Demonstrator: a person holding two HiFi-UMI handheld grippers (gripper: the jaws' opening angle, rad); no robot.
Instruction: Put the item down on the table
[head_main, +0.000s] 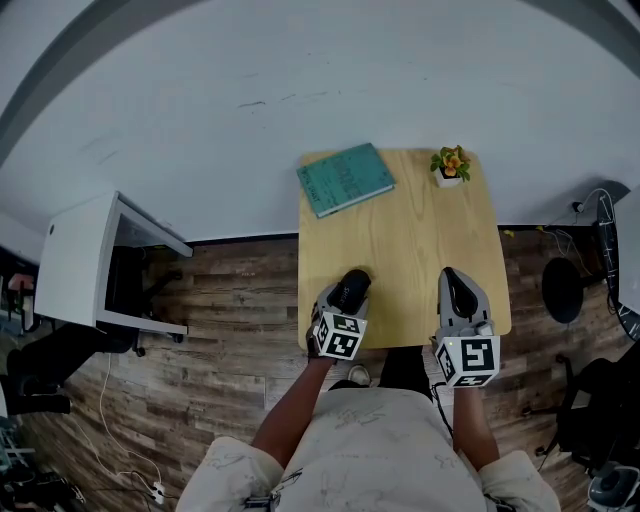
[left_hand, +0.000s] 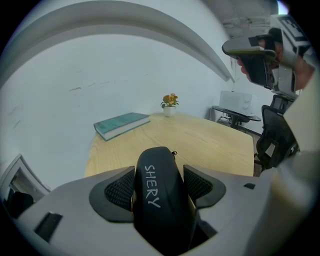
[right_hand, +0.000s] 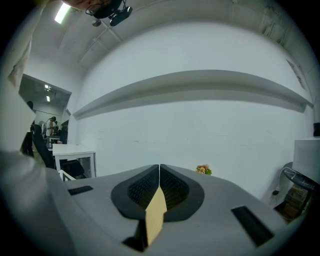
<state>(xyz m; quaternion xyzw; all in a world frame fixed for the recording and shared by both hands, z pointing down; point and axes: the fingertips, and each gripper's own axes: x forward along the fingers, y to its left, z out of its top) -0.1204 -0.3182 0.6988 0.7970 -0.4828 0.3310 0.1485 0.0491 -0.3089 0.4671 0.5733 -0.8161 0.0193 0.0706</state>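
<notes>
My left gripper (head_main: 350, 290) is shut on a black glasses case (left_hand: 159, 192) with white hand lettering, which fills the gap between its pads. In the head view the glasses case (head_main: 352, 286) is held over the near left part of the small wooden table (head_main: 405, 250). My right gripper (head_main: 458, 292) hovers over the table's near right edge with its jaws pressed together and nothing between them. In the right gripper view the right gripper (right_hand: 159, 172) points up toward the white wall.
A teal book (head_main: 345, 178) lies at the table's far left corner and a small potted plant (head_main: 451, 164) stands at the far right. A white desk (head_main: 85, 262) stands to the left, office chairs (head_main: 565, 290) to the right. Wood floor surrounds the table.
</notes>
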